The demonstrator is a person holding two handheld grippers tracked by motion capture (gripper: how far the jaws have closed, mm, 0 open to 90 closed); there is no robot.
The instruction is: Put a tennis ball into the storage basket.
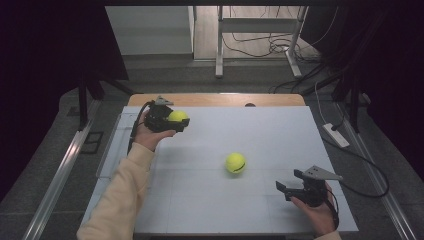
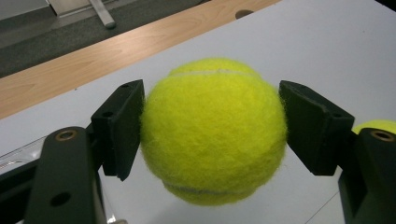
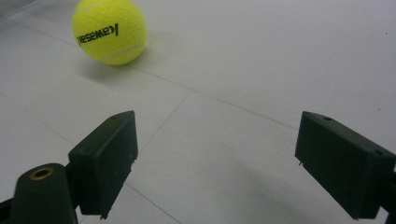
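Nearest, at the table's (image 1: 210, 210) front right corner: right gripper (image 1: 289, 188) held low in an upturned hand (image 1: 316, 212), jaws spread wide with nothing between. Beyond it, mid-table: a fuzzy yellow tennis ball (image 1: 235, 163) with black lettering, resting alone on the white surface. Farthest, at the back left: left gripper (image 1: 176, 123) raised in a cream-sleeved hand (image 1: 147, 136), jaws pressed against both sides of a second tennis ball (image 2: 213, 130), carried clear above the table

We see a white bench (image 1: 260, 135) with a bare wooden strip (image 1: 215, 99) along its far edge; one yellow tennis ball (image 1: 235, 163) rests near its middle.
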